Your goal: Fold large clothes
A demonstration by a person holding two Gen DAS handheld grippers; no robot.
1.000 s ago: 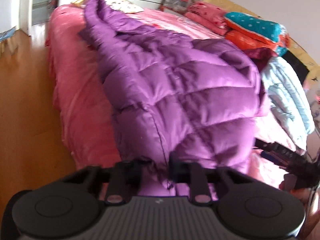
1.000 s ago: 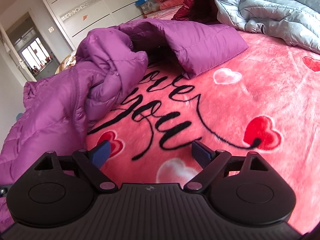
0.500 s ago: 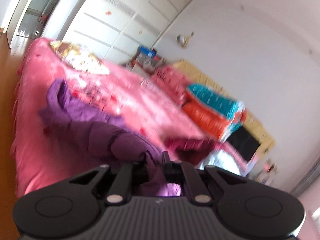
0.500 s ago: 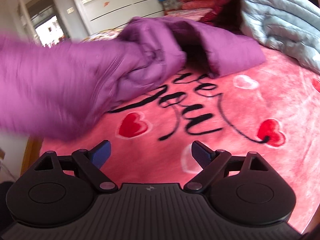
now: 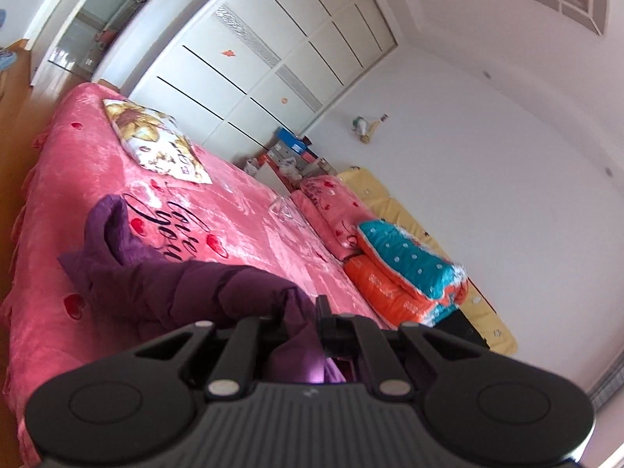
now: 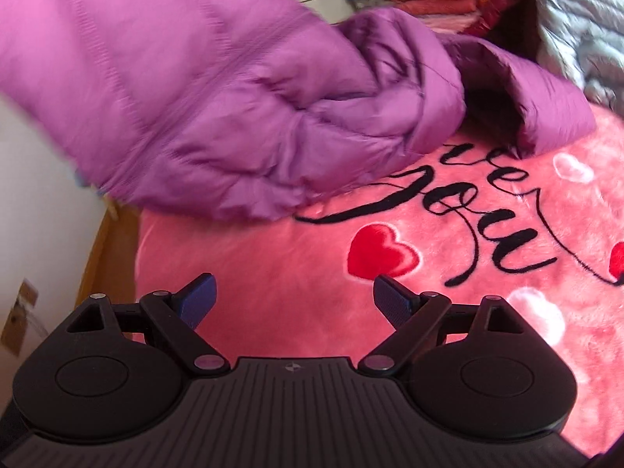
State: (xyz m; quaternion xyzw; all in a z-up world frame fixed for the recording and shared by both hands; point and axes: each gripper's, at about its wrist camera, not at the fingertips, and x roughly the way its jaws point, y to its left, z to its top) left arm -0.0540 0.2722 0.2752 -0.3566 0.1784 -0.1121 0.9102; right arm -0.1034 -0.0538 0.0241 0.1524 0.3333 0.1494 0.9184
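A purple quilted down jacket (image 5: 187,284) lies across the pink heart-print blanket (image 5: 89,144) on the bed. My left gripper (image 5: 302,321) is shut on its hem and holds that end raised, so the jacket slopes down from the jaws to the bed. In the right wrist view the lifted part of the purple jacket (image 6: 187,89) hangs at the upper left, with a sleeve (image 6: 546,101) resting on the pink blanket (image 6: 304,304). My right gripper (image 6: 294,296) stands open low over bare blanket, apart from the jacket, nothing between its fingers.
A flowered pillow (image 5: 152,144) lies at the bed's far end. Folded teal and orange quilts (image 5: 405,273) are stacked at the right side. A pale blue jacket (image 6: 577,19) lies behind the sleeve. White wardrobe doors (image 5: 273,62) stand beyond; wooden floor (image 6: 105,257) shows at the bed's left edge.
My left gripper closed on the jacket's hem and rose, tilting up toward the room. The jacket's near end lifted with it. My right gripper slid left over the blanket, still open.
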